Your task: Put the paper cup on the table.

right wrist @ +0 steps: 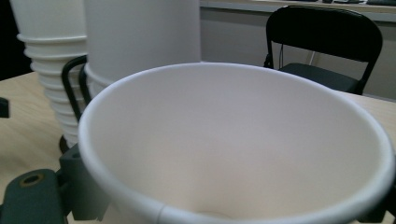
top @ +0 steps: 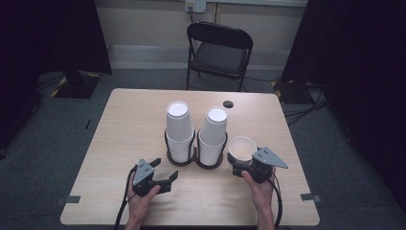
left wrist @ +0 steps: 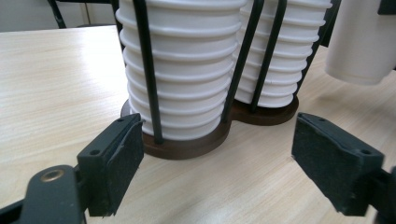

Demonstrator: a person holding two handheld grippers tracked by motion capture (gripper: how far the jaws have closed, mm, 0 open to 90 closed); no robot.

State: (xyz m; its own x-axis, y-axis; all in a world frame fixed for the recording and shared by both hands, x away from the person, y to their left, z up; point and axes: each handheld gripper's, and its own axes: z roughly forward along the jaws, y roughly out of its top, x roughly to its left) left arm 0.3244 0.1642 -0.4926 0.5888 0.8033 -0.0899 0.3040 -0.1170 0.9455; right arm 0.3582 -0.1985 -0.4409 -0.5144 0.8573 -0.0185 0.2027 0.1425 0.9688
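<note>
Presently the right gripper (top: pixel 245 165) clamps one loose cup (top: pixel 242 148), mouth up, just right of the two racked stacks (top: pixel 197 139). Left gripper (top: pixel 162 172) stands agape, empty, before the rack (left wrist: pixel 187 147). Judged: cup separated; placement outstanding.

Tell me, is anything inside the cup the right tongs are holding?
The cup looks empty: bare white walls inside. Its very bottom is hidden below the near rim. The right tongs grip it.

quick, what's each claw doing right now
Left claw: open, holding nothing, aimed at the base of the cup racks.
Right claw: shut on a single white paper cup, mouth up.
</note>
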